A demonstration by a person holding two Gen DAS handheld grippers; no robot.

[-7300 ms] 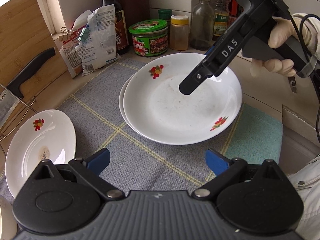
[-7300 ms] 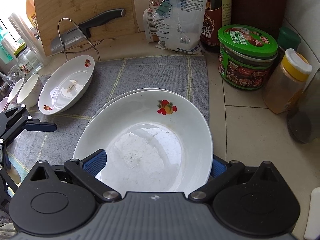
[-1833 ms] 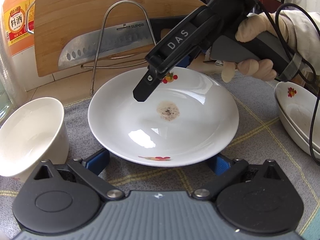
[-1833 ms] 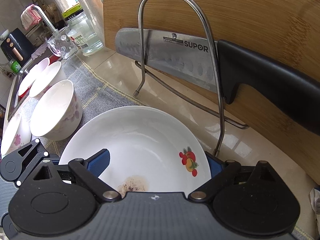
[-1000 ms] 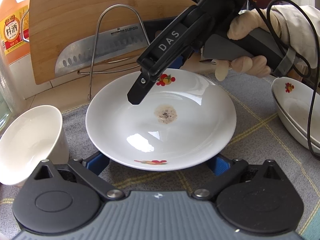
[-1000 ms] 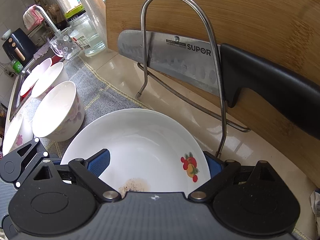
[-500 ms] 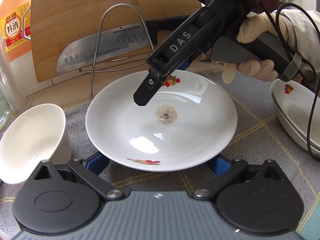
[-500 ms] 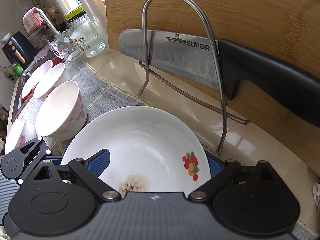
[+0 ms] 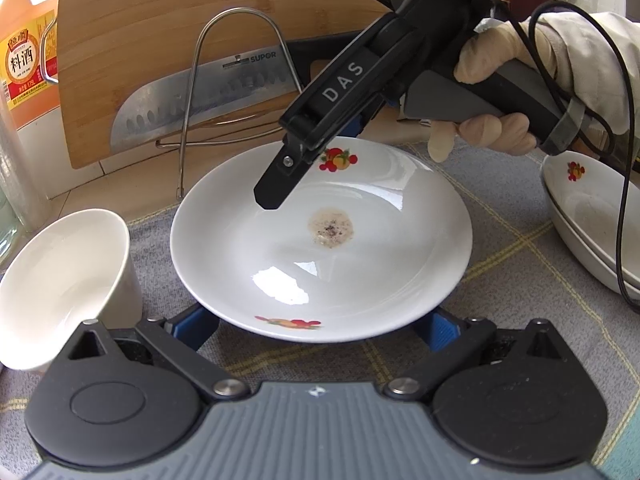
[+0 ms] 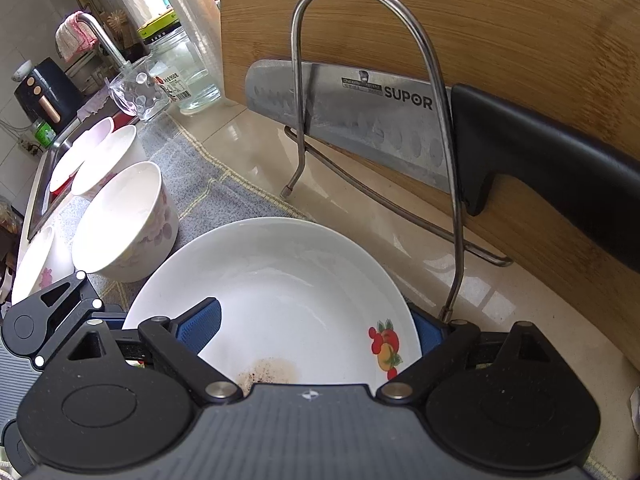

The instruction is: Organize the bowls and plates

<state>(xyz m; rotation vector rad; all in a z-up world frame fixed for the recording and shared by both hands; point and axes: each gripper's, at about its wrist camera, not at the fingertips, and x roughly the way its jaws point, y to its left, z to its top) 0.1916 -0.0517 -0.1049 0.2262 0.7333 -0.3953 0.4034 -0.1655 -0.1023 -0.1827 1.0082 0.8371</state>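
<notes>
Currently, the left gripper (image 9: 318, 326) stands wide open and holds nothing. Its blue pads (image 9: 196, 326) sit low at either side of the plate's near rim, which lies between them and partly hides both; contact with the rim cannot be told.

The plate (image 9: 320, 260) rests on the grey cloth (image 9: 500, 320), directly ahead of the left fingers. It is white, with fruit prints at the near and far rim and a brown stain near its centre.

The right gripper (image 10: 314, 330), carried by a gloved hand (image 9: 492, 92), reaches down at the plate's far side. Its jaws have just been closing but remain wide apart. The far rim lies between them: one finger (image 10: 200, 328) hangs over the plate's inside, the other (image 10: 428, 332) sits outside the rim. Neither pad presses on the plate.

Left of the left fingers, a bowl (image 9: 60, 288) stands just beside the plate. Right of them, two stacked plates (image 9: 592, 216) lie apart from it. Beyond the right fingers, a knife (image 10: 360, 128) hangs in a wire rack (image 10: 440, 100) against a board (image 10: 480, 20).
</notes>
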